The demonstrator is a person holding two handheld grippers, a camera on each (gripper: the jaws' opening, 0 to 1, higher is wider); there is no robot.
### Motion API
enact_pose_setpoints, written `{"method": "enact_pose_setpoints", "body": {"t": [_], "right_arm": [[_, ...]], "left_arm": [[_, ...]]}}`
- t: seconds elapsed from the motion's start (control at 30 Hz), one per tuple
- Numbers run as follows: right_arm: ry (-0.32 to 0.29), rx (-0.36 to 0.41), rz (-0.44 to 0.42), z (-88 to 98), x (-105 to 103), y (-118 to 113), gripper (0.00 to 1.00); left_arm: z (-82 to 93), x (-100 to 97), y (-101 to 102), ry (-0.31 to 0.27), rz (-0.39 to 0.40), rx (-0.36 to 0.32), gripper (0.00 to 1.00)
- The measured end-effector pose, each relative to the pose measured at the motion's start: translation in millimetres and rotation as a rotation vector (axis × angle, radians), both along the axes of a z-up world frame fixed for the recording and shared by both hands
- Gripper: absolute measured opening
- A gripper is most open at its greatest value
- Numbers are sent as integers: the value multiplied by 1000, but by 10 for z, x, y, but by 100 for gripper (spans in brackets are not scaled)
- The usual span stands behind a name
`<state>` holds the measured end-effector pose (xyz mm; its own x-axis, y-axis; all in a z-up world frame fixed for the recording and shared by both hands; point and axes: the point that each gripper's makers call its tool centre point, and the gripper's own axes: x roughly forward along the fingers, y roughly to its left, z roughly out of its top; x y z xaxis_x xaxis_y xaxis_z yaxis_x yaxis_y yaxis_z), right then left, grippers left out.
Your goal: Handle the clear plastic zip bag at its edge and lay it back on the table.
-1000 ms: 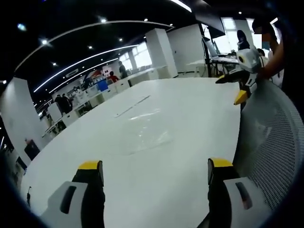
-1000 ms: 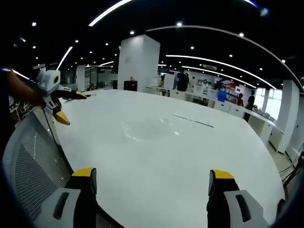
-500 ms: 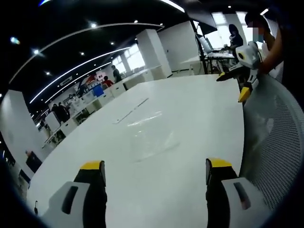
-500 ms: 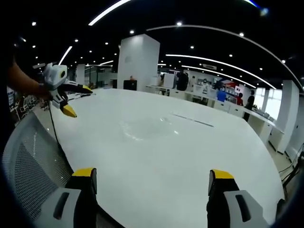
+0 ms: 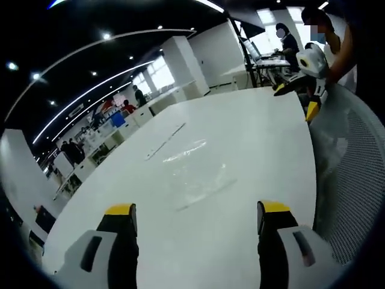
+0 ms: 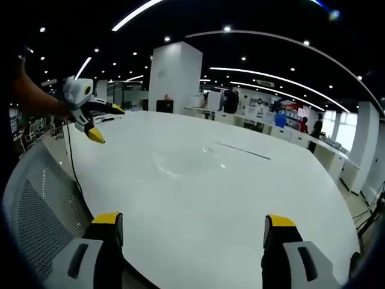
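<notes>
Nothing done yet: the clear plastic zip bag (image 5: 195,180) lies flat mid-frame on the white table (image 5: 252,138) (faint in the right gripper view), your left gripper (image 5: 195,220) and right gripper (image 6: 189,232) both gape empty, well apart from it.

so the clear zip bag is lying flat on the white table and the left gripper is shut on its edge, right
Not quite. The zip bag does lie flat on the white table, but the left gripper is open and short of it, fingers apart, as the left gripper view shows.

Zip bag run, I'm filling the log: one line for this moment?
zip bag: flat on table | left gripper: open, empty | right gripper: open, empty
</notes>
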<state>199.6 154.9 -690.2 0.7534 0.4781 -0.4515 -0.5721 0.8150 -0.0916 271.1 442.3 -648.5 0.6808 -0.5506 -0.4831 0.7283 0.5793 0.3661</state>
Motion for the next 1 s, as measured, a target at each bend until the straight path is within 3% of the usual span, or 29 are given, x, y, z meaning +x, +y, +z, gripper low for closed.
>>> {"method": "enact_pose_setpoints", "body": {"t": [0.33,0.6,1.0], "right_arm": [[4,-2,-5,-6,-1,-12,98],[8,-5,-11,-15,4,-22,97],[17,-13,-15,-38,7,-40,97]], "left_arm": [[-8,195,-4,-9,-44,71,77],[-7,294,17,3,-41,75,75],[-158,579,84,8,-60,119,70]]}}
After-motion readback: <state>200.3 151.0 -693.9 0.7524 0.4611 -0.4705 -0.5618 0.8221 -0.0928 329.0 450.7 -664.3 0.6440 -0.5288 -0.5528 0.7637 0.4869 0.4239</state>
